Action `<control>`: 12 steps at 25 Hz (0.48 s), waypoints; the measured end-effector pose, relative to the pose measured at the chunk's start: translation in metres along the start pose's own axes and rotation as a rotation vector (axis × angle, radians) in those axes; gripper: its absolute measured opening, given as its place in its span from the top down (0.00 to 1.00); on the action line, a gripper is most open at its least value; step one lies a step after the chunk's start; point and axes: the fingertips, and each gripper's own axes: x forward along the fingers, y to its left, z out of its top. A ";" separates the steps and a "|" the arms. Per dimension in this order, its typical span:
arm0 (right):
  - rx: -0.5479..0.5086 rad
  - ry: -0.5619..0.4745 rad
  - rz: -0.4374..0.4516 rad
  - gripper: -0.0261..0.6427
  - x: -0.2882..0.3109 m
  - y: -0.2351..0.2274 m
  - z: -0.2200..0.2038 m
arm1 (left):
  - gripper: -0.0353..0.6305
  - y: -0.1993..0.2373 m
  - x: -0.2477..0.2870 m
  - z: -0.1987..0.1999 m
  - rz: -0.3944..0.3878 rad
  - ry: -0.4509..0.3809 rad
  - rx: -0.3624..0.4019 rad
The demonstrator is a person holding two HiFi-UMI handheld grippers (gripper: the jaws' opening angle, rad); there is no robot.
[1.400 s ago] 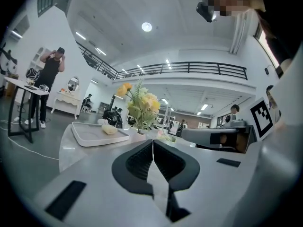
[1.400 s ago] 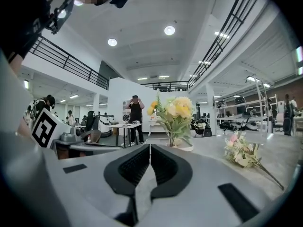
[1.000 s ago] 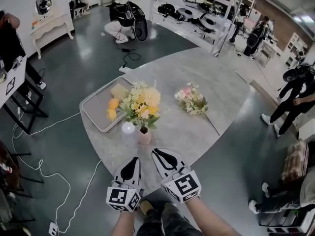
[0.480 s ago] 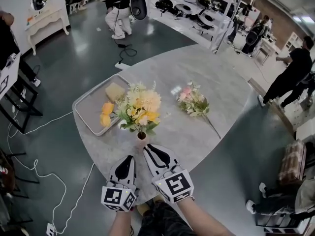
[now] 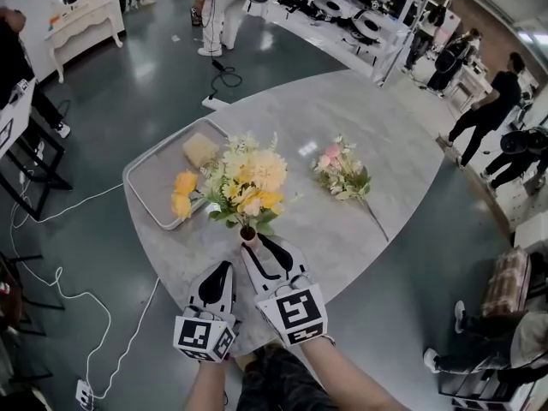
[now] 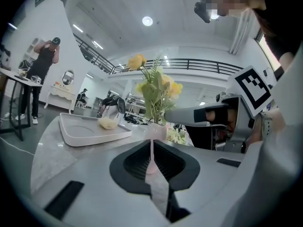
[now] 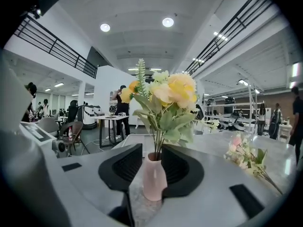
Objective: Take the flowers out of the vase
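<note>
Got right hand-held gripper (image 5: pixel 259 247) opening around the pink vase (image 7: pixel 155 178) by the desk (image 5: pixel 394 152) near edge, left hand-held gripper (image 5: pixel 219 272) pinched closed alongside, open room to its right.

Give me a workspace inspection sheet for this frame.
Surface: round marble-look table, no spills seen.
Job's things: pink vase upright near the front edge with the bouquet in it; loose flower bunch lying farther right.
Clutter: tray holding a yellow item and a beige block.
Grippers: left gripper shut, empty; right gripper jaws opening, vase between them.
Cables: white cable and black cable on the floor.
Surroundings: people standing; shelving behind.
</note>
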 end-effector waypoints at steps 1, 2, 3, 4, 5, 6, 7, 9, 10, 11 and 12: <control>-0.001 0.007 -0.010 0.79 0.002 -0.001 0.000 | 0.92 0.000 0.001 0.000 -0.001 0.002 0.002; -0.001 0.014 -0.019 0.78 0.004 -0.003 0.000 | 0.92 0.001 0.002 -0.001 -0.002 0.005 0.003; -0.002 0.019 -0.028 0.78 0.006 -0.003 0.000 | 0.92 0.001 0.003 -0.001 -0.003 0.007 0.003; -0.004 0.024 -0.035 0.77 0.007 -0.004 0.000 | 0.92 0.001 0.003 -0.001 -0.004 0.009 0.003; -0.006 0.028 -0.042 0.77 0.009 -0.005 0.001 | 0.92 0.001 0.004 -0.001 -0.005 0.010 0.004; -0.008 0.030 -0.049 0.76 0.011 -0.005 0.001 | 0.92 0.001 0.004 0.000 -0.007 0.009 0.006; -0.011 0.033 -0.056 0.76 0.013 -0.006 0.001 | 0.92 0.001 0.004 -0.001 -0.007 0.009 0.007; -0.019 0.039 -0.071 0.76 0.015 -0.007 0.001 | 0.92 0.001 0.004 -0.002 -0.007 0.010 0.009; -0.021 0.041 -0.078 0.75 0.017 -0.008 0.001 | 0.92 0.002 0.005 -0.003 -0.007 0.012 0.008; -0.020 0.041 -0.083 0.75 0.018 -0.008 0.001 | 0.92 0.003 0.004 -0.003 -0.006 0.013 0.007; -0.018 0.040 -0.085 0.75 0.019 -0.008 0.001 | 0.92 0.004 0.004 -0.004 -0.004 0.014 0.006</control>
